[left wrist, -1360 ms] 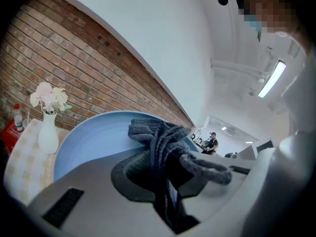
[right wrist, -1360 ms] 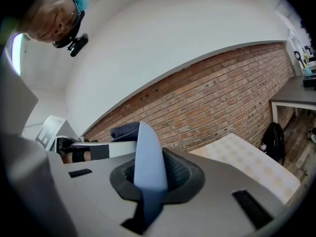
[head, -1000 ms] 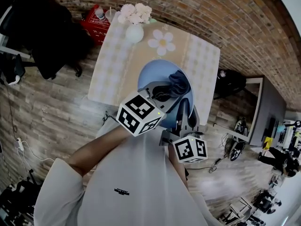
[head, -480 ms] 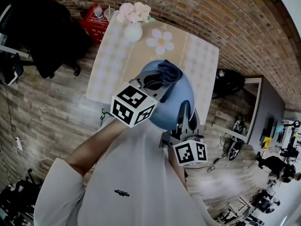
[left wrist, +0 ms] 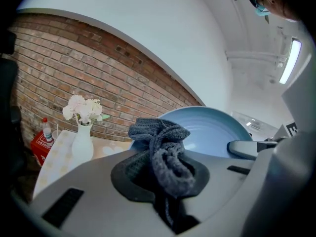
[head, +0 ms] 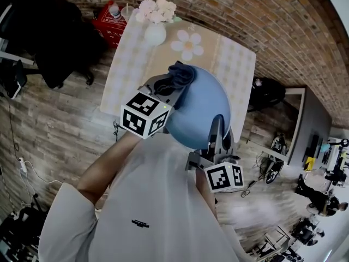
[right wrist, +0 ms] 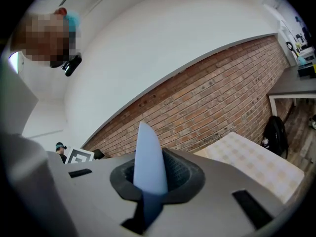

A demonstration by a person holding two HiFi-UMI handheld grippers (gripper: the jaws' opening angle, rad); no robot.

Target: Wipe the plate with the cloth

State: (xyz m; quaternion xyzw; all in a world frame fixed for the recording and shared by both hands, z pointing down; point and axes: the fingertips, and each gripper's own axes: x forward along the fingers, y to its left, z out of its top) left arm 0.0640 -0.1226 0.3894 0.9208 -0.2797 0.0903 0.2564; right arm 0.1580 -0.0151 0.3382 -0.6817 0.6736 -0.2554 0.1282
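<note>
cloth = coarse matt knit, plate smooth with a slight sheen, vase glossy white, wall rough brick, floor wood planks.

Nothing legible. The red box by the counter bears white print too small to read, as is the dark mark on the shirt. The left hand-held gripper and the right hand-held gripper each carry a cube showing only black-and-white square markers.
</note>
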